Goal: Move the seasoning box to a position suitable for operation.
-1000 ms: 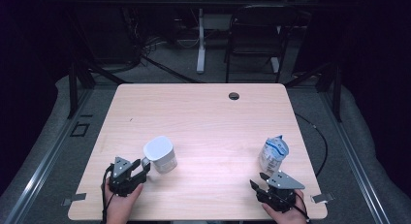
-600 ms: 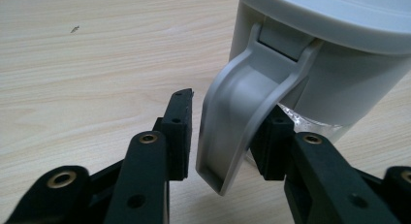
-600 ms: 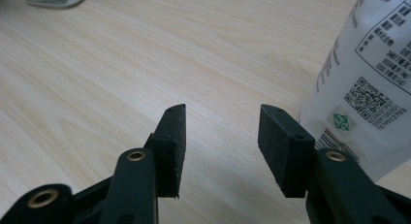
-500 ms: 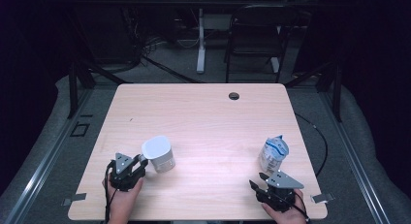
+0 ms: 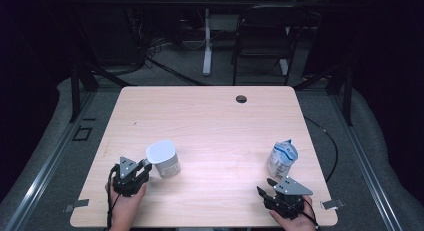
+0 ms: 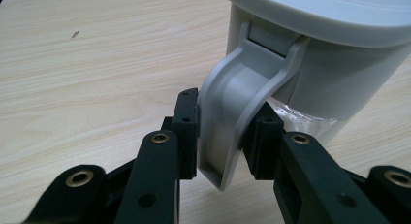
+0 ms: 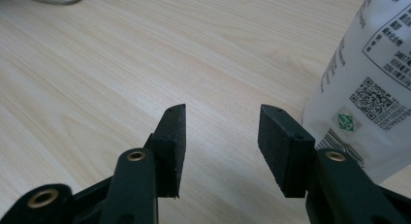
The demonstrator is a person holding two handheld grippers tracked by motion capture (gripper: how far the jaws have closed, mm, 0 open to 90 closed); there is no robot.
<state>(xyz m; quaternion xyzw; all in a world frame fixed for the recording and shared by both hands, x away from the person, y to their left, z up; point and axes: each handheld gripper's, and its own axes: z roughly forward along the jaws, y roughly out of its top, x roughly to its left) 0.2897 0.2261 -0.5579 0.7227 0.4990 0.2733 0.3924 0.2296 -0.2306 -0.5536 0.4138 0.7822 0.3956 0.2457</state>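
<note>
A white lidded jug (image 5: 162,158) stands on the pale wooden table (image 5: 210,116), near its front left. Its curved grey handle (image 6: 232,117) points toward my left gripper (image 5: 145,167). The jaws of the left gripper (image 6: 220,112) have just been closing and now press on both sides of that handle. A white printed pouch (image 5: 281,158) stands upright at the front right. My right gripper (image 5: 267,186) sits just in front of it near the table edge. In the right gripper view, the right gripper (image 7: 223,122) is open over bare wood, and the pouch (image 7: 368,88) is beside its right jaw.
A small dark hole (image 5: 241,99) sits in the table near its far edge. Beyond the table are a dark chair (image 5: 260,36) and desk legs on the floor. A cable (image 5: 330,141) runs off the table's right side.
The left gripper's jaws have drawn in around the jug's handle, and the jug has nudged slightly. The right gripper and the pouch have stayed put.
</note>
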